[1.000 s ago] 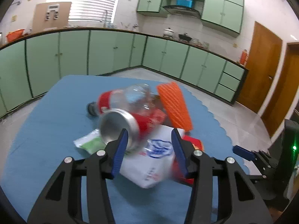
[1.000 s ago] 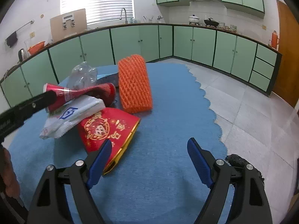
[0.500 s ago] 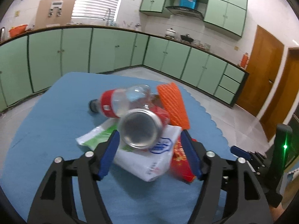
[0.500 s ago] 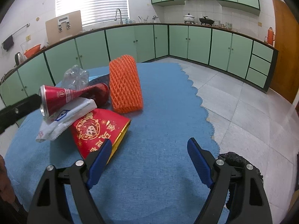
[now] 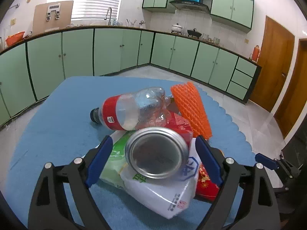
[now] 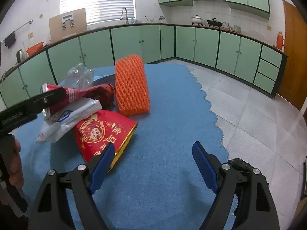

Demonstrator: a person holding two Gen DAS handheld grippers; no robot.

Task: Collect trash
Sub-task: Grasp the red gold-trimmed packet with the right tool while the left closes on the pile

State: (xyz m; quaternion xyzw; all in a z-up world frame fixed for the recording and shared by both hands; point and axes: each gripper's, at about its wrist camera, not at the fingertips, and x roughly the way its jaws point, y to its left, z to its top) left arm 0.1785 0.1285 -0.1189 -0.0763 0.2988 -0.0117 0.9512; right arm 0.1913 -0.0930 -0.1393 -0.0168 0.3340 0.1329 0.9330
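Crushed red aluminium, the can lies on top of the trash heap with its long axis running straight along our left gripper's line of sight, its silver round end facing that camera and its dented body pointing away toward the orange foam net. From the right wrist view the same can slants, its silver end raised at the left and its far end down by the net. Our left gripper has its blue pads spread wide on either side of the can, apart from it and gripping nothing. Beneath the can sits a white plastic packet with a green and white wrapper under it; behind lies a clear plastic bottle on its side, cap to the left. A red and gold bag lies flat beside the packet. Everything rests on the blue cloth. Our right gripper hovers over bare cloth, fully spread and empty.
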